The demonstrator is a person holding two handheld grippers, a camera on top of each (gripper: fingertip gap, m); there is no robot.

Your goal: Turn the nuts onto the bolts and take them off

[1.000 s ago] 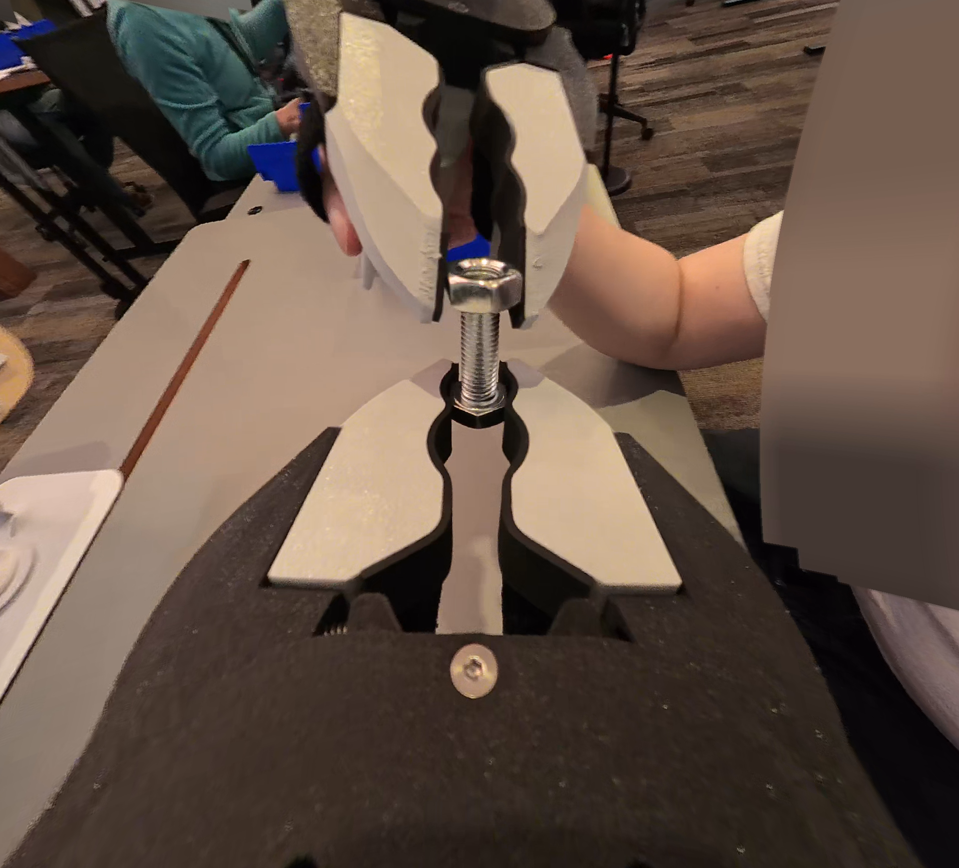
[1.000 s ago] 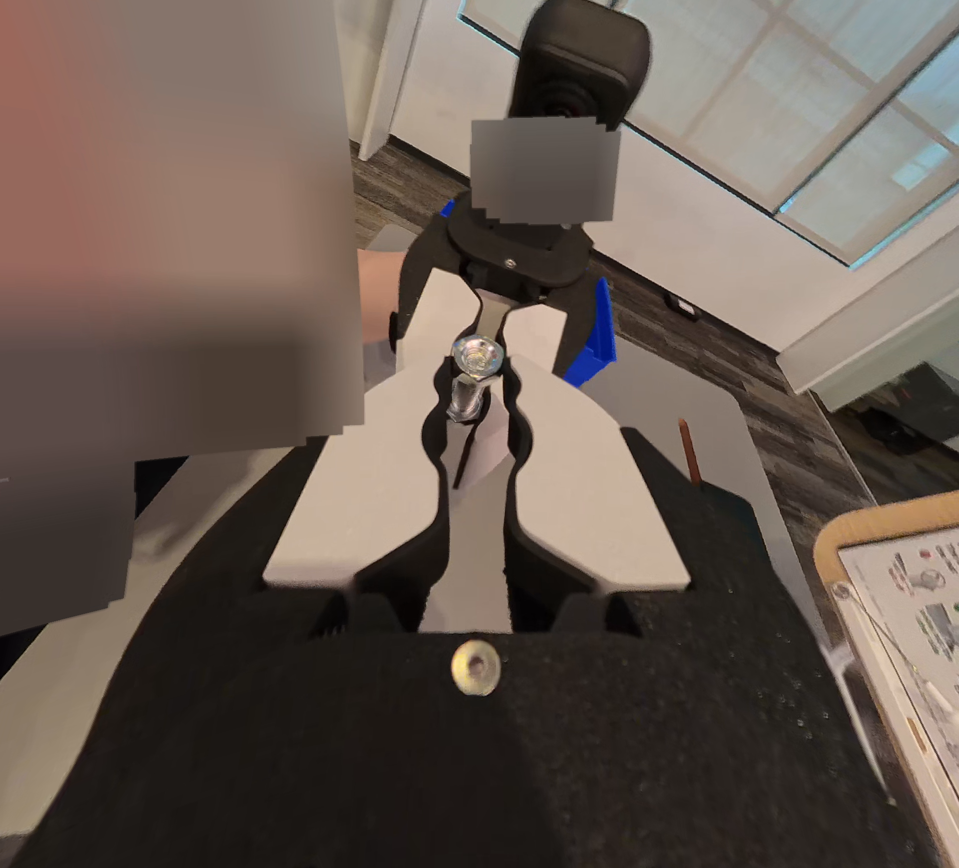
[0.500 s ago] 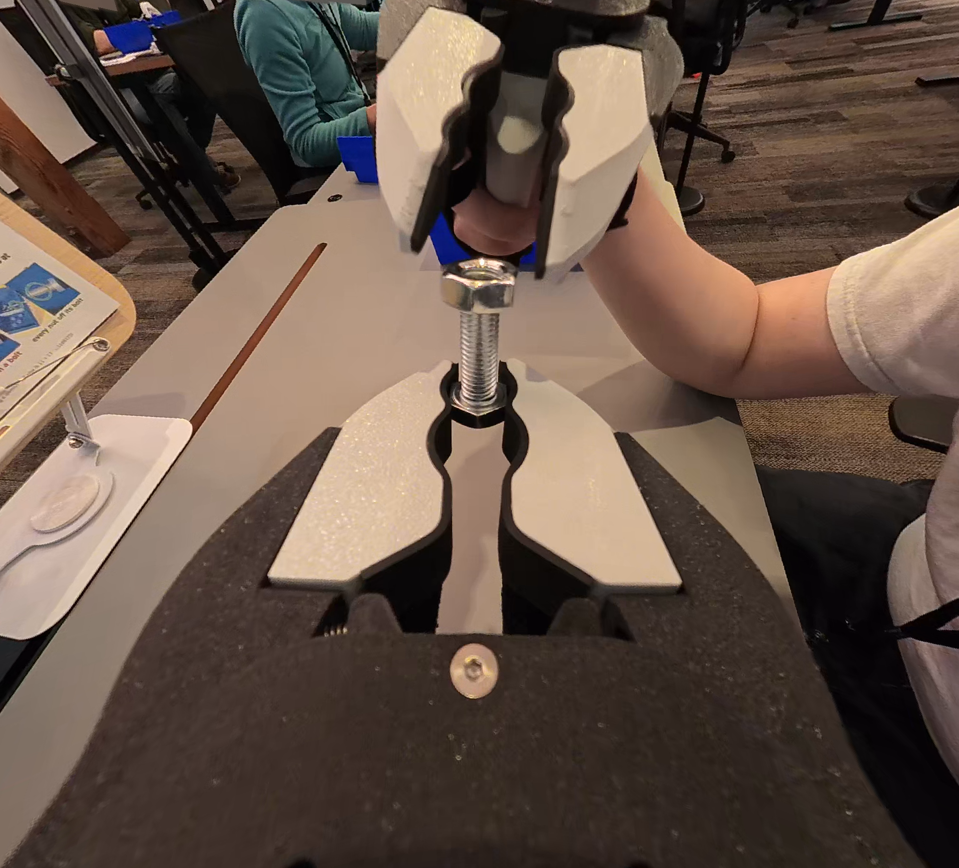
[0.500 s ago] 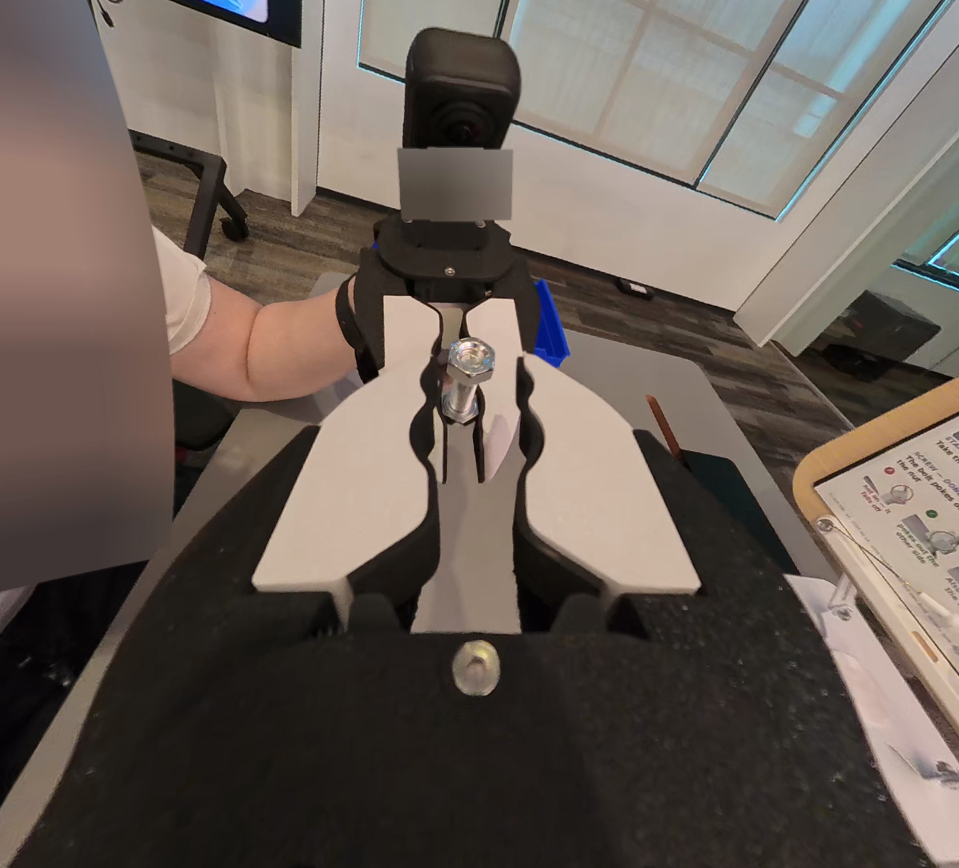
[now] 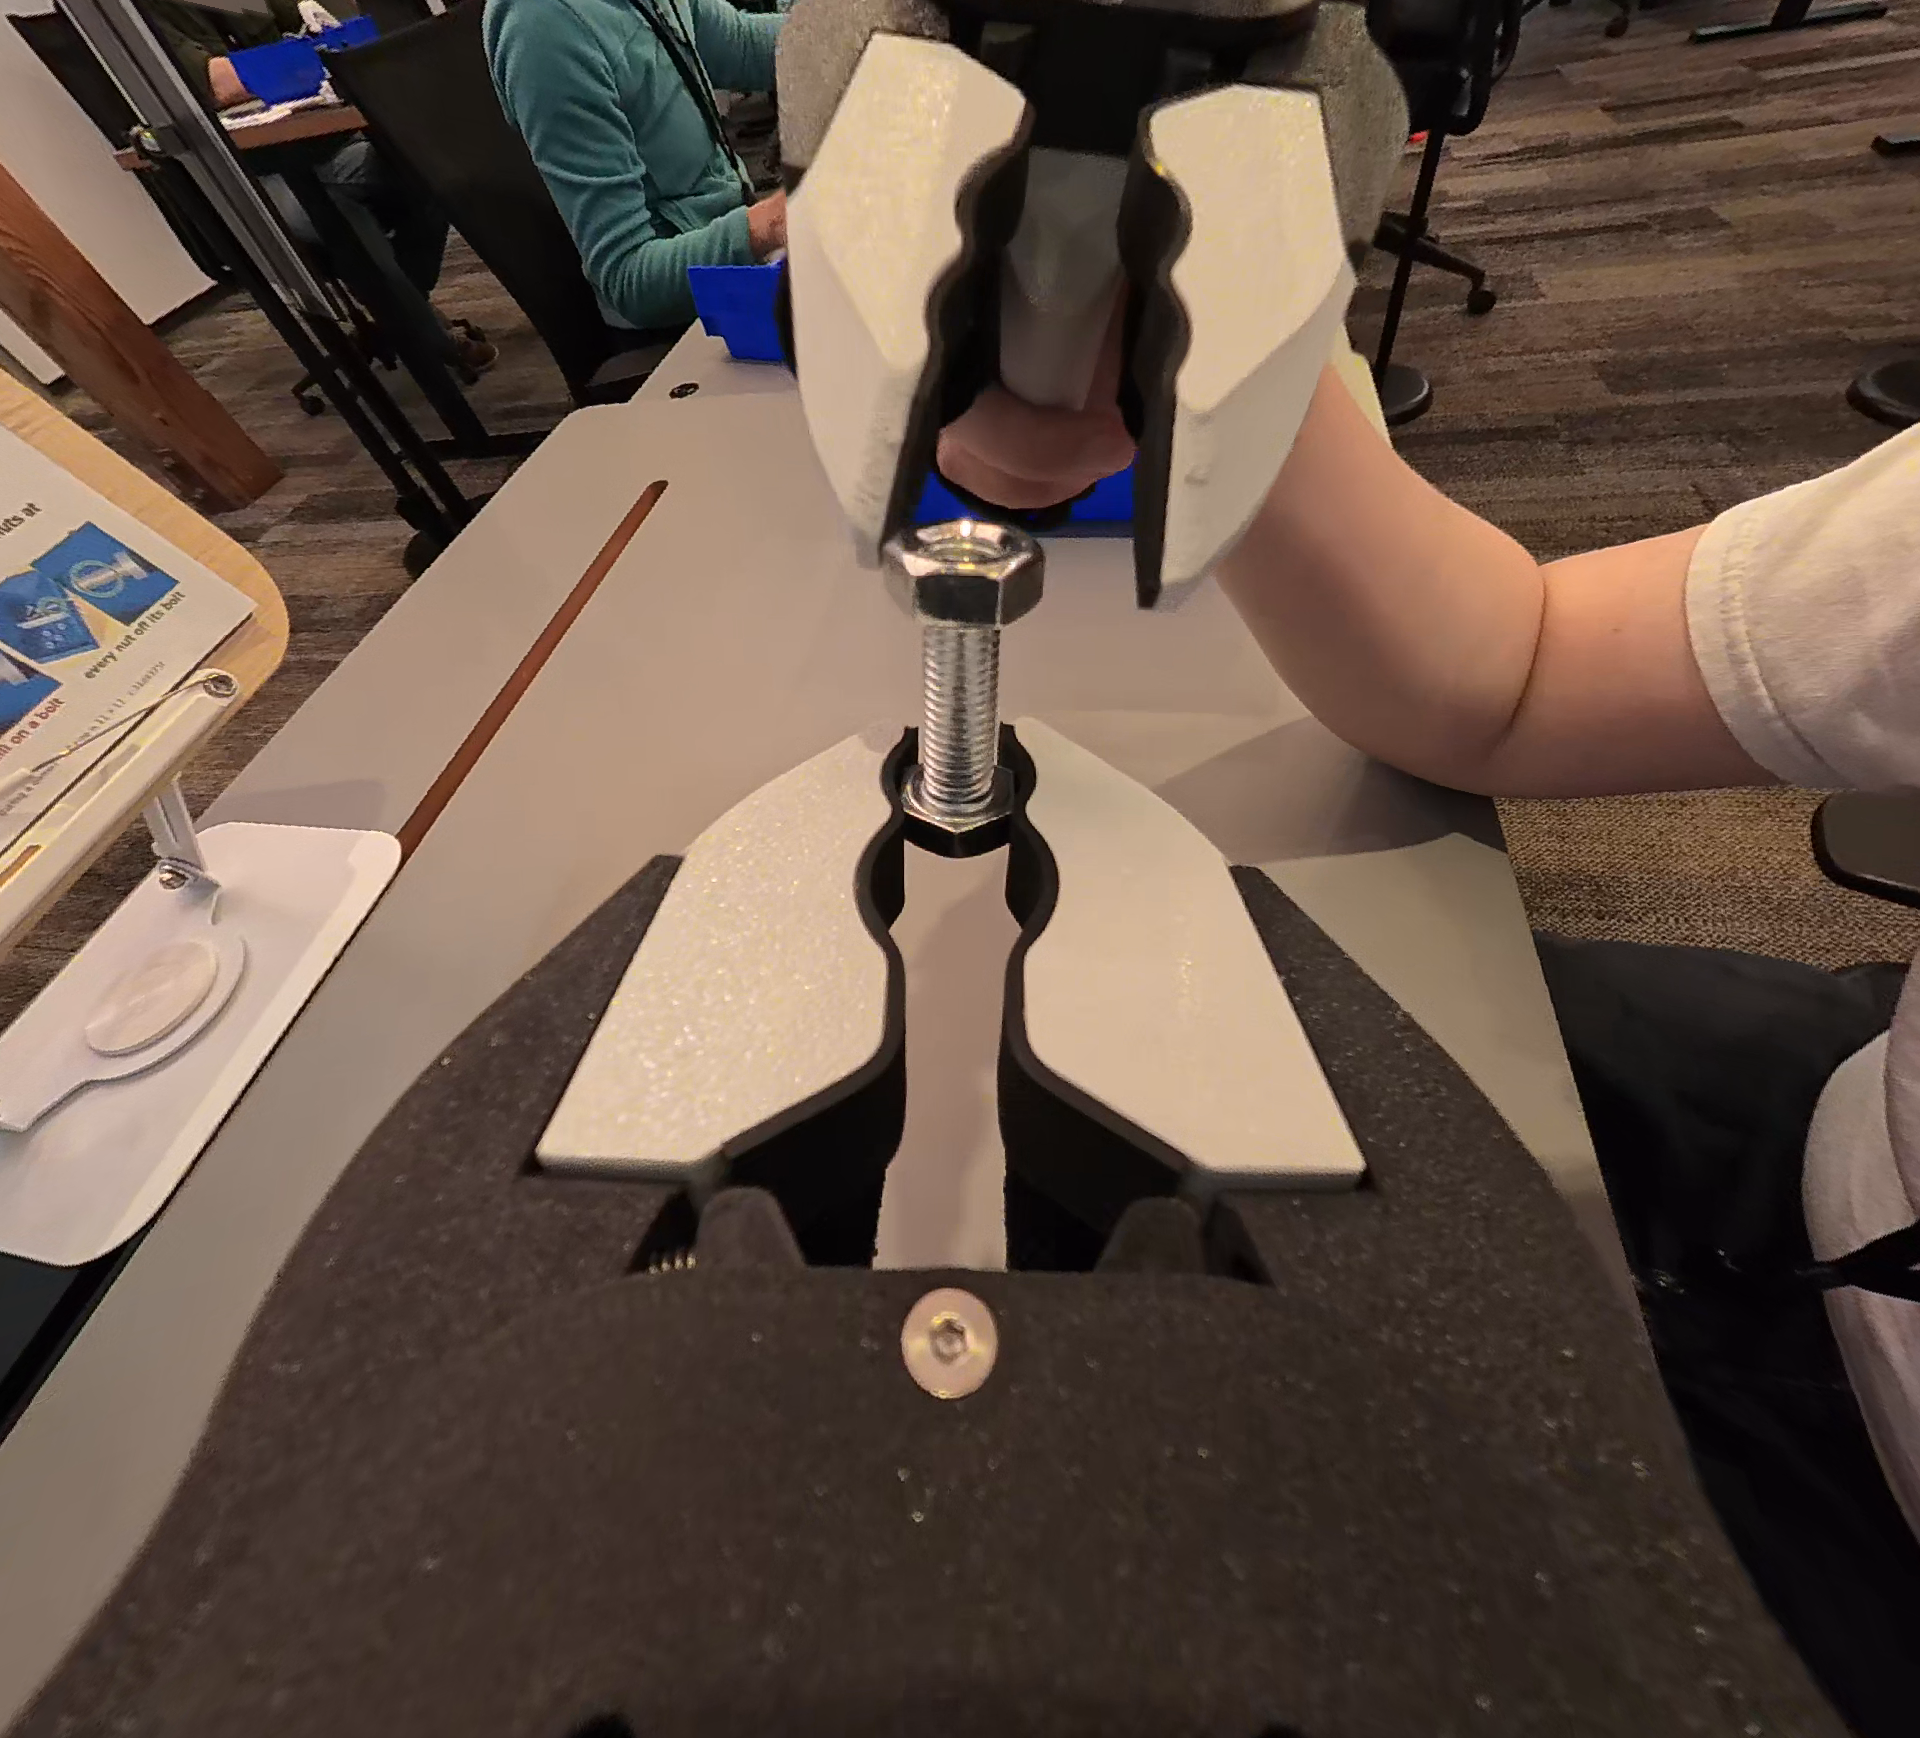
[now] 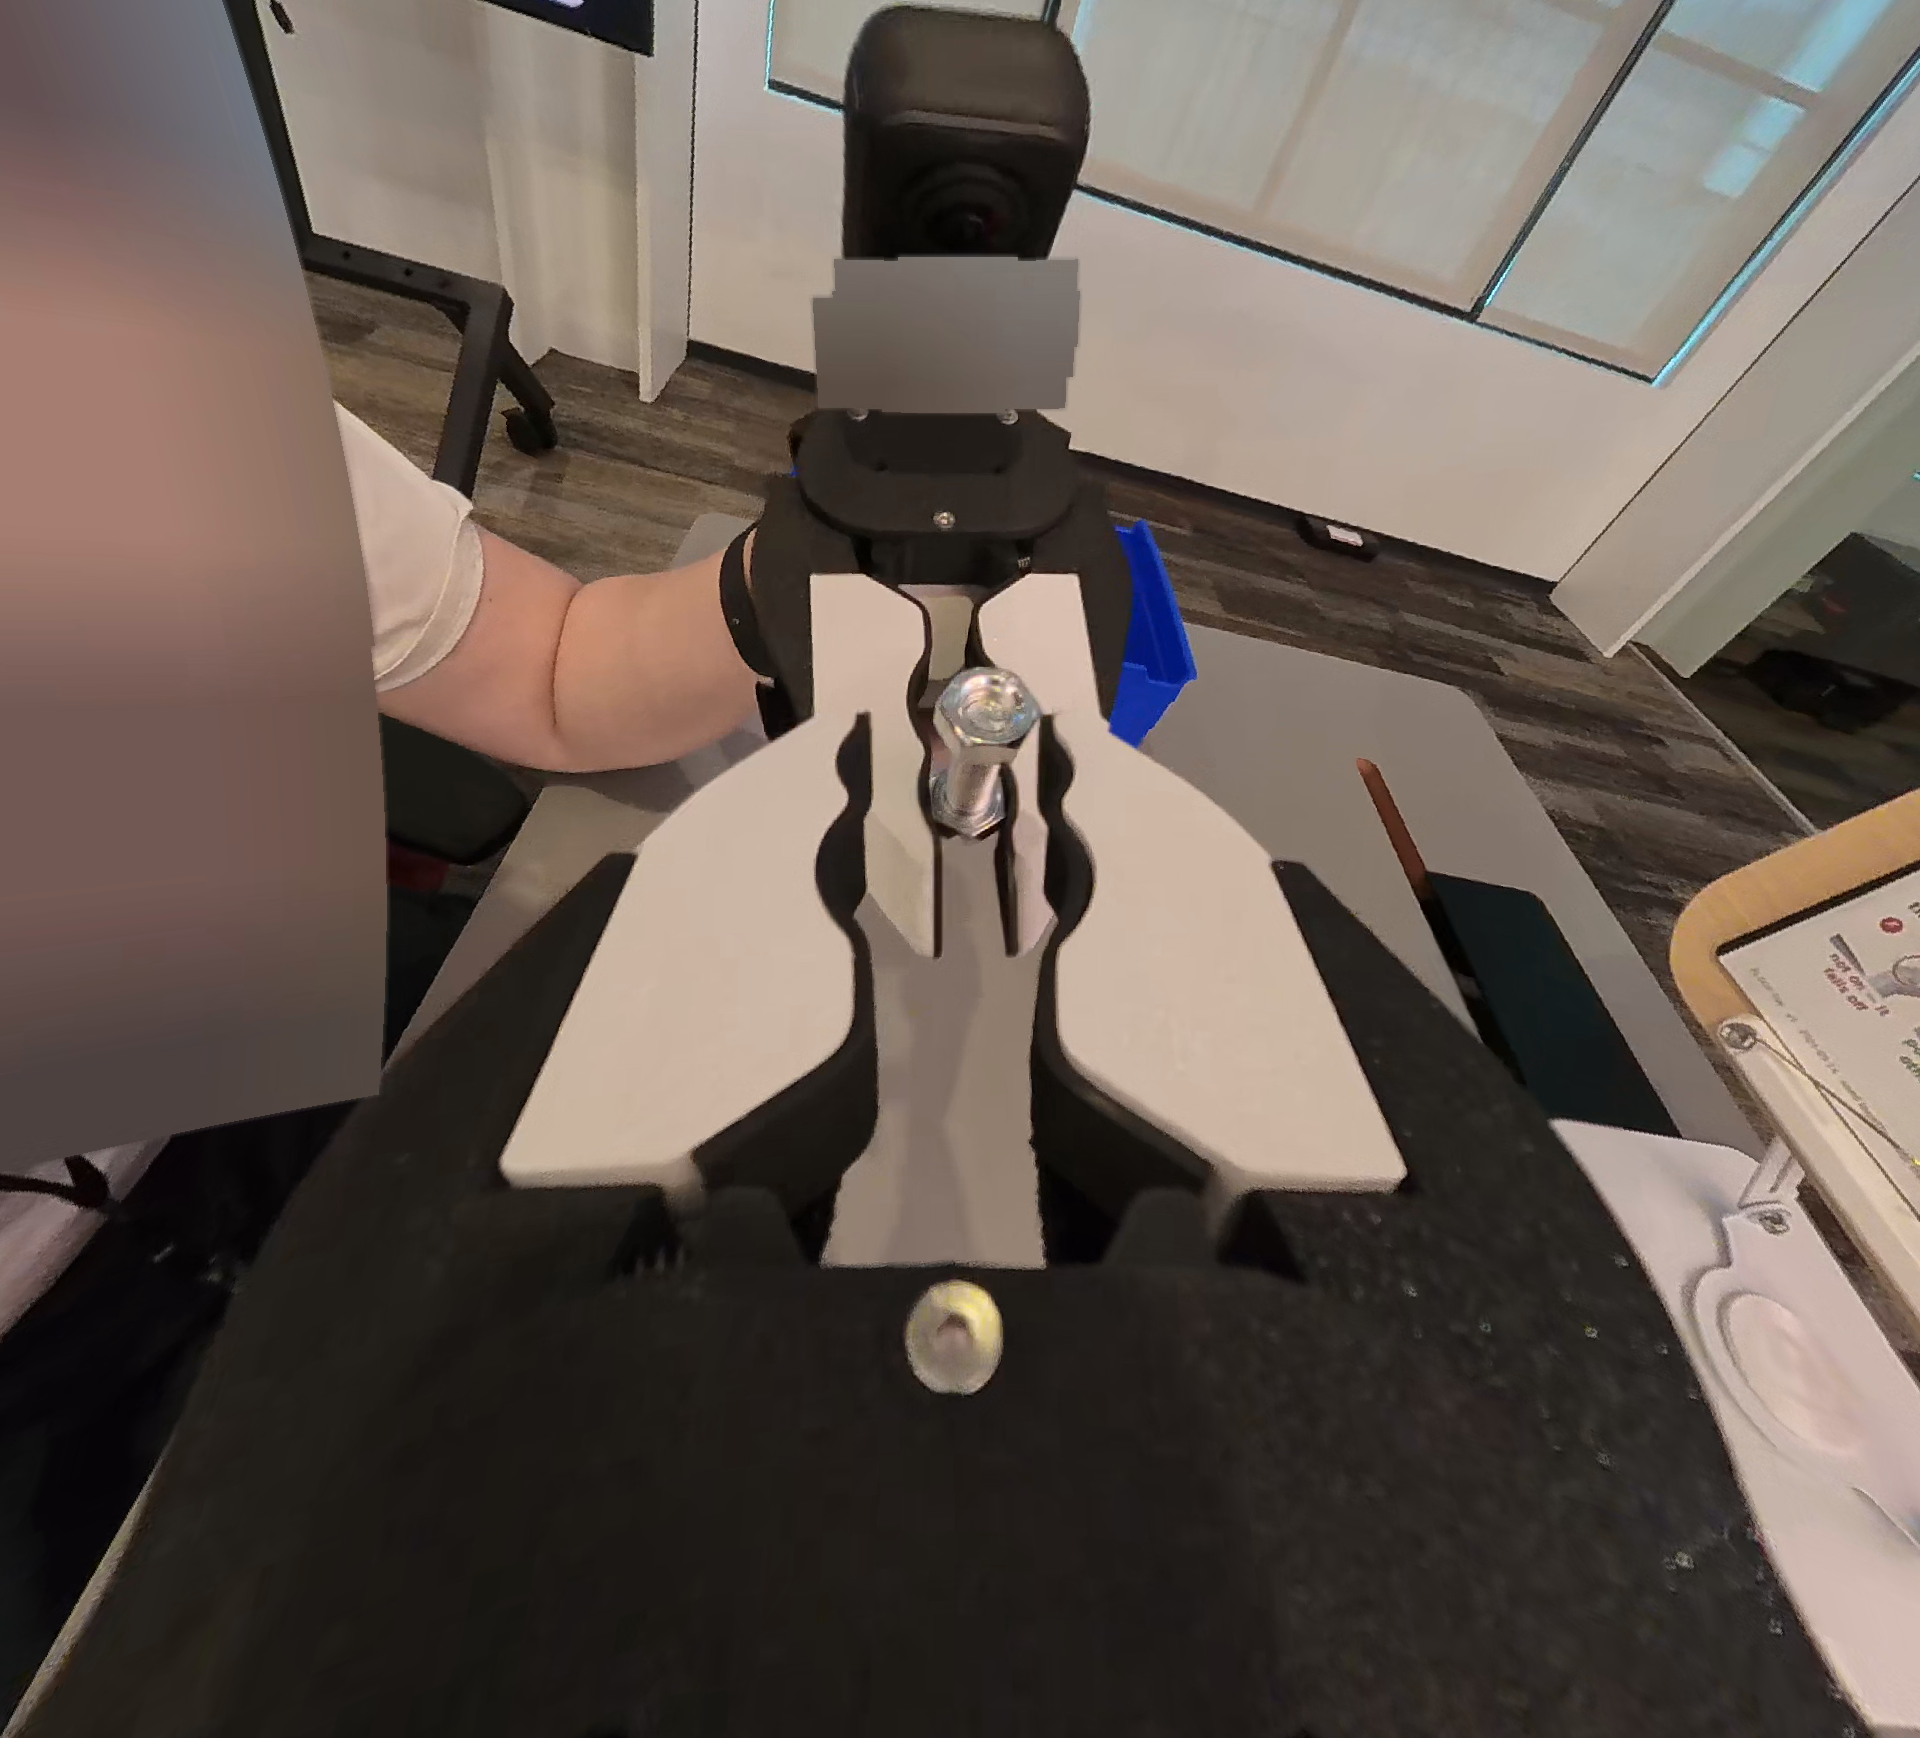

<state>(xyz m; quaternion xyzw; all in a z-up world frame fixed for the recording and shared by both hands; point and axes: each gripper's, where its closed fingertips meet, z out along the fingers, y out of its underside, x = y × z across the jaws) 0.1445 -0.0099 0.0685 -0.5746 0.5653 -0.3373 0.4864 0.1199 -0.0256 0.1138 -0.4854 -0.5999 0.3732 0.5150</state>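
A silver bolt (image 5: 958, 712) stands upright in the left wrist view, its head clamped between the tips of my left gripper (image 5: 956, 789), which is shut on it. A hex nut (image 5: 962, 571) sits on the bolt's top end. My right gripper (image 5: 1013, 561) faces me from above with its jaws apart; one finger (image 5: 868, 400) is beside the nut and the other stands clear. In the right wrist view my right gripper (image 6: 956, 743) is open, with the nut (image 6: 985, 714) and bolt (image 6: 961, 795) between its tips and the left gripper (image 6: 968, 909) beyond.
A grey table (image 5: 727, 649) lies below. A blue bin (image 5: 732, 322) stands at its far edge. An instruction board (image 5: 94, 649) on a white base (image 5: 208, 992) stands at the left. A person in teal (image 5: 613, 130) sits behind. A bare forearm (image 5: 1403, 649) reaches in from the right.
My right gripper has let go of the nut, opened and lifted a little away from it. The left gripper still holds the bolt, with the nut on top.
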